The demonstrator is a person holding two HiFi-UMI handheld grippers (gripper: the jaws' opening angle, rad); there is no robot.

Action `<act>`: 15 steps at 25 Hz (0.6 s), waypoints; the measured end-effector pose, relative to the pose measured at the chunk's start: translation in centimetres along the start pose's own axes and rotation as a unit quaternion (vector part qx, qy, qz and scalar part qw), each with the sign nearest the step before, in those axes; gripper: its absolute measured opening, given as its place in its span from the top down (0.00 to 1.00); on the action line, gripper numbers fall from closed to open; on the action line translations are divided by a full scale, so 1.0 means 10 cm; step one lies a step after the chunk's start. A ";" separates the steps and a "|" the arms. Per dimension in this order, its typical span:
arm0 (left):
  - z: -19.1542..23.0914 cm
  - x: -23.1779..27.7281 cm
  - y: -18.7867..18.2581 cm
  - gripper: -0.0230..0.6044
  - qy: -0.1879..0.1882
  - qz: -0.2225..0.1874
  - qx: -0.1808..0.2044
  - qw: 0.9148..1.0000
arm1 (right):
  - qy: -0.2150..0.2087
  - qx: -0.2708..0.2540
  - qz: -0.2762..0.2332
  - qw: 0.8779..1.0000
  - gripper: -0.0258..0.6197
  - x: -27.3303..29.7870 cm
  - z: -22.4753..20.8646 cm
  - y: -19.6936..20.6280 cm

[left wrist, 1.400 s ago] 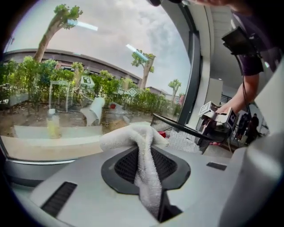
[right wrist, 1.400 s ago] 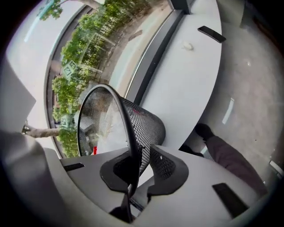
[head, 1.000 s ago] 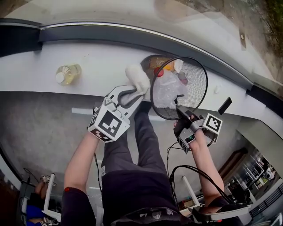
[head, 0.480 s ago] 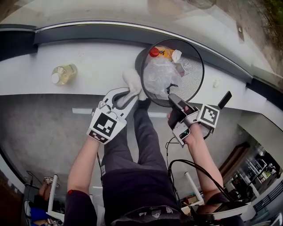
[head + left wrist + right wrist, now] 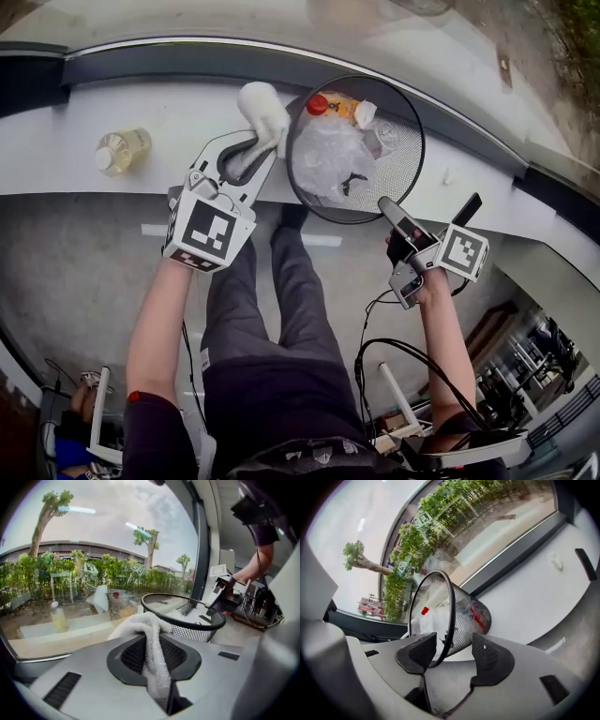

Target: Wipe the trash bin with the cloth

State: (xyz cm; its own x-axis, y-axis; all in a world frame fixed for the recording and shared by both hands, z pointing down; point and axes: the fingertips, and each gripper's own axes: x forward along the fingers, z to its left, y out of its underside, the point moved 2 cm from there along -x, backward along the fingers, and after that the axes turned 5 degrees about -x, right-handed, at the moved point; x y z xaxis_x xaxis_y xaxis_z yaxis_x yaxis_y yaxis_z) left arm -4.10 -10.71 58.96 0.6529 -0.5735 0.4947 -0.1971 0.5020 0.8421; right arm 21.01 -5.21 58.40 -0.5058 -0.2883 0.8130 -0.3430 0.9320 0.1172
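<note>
- Two narrow jaws of the left gripper pinched the white cloth, which was bunched just beside the bin's rim.
- The right gripper was opening its jaws wide, with the rim of the trash bin between them, unpressed.
- The bin stood on a white ledge under a curved window. A bottle lay well apart, with grey floor below.
- Round black mesh held clear plastic and a red cap.

The cloth you hold is fluffy white terry, matt. Your trash bin is black metal mesh with a smooth rim; the plastic film inside is crinkly, glossy, clear.
</note>
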 end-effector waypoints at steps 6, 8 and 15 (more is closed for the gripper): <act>-0.33 -0.14 0.18 0.88 0.022 0.036 0.043 0.998 | -0.059 0.059 0.006 0.996 0.80 0.14 0.02 -0.18; -0.42 -0.18 0.21 0.88 0.025 0.043 0.045 0.998 | -0.073 0.112 -0.008 0.991 0.81 0.14 0.00 -0.16; -0.85 -0.30 0.27 0.88 0.057 0.043 0.016 0.997 | -0.092 0.245 -0.006 0.965 0.82 0.13 0.14 0.17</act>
State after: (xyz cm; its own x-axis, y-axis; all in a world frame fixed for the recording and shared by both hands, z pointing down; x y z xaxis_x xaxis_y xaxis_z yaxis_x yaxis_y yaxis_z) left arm -0.36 -2.08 57.91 0.7111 -0.4514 0.5391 -0.2772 0.5247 0.8049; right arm 18.66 -4.34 58.88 -0.6160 -0.3752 0.6927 -0.6607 0.7249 -0.1949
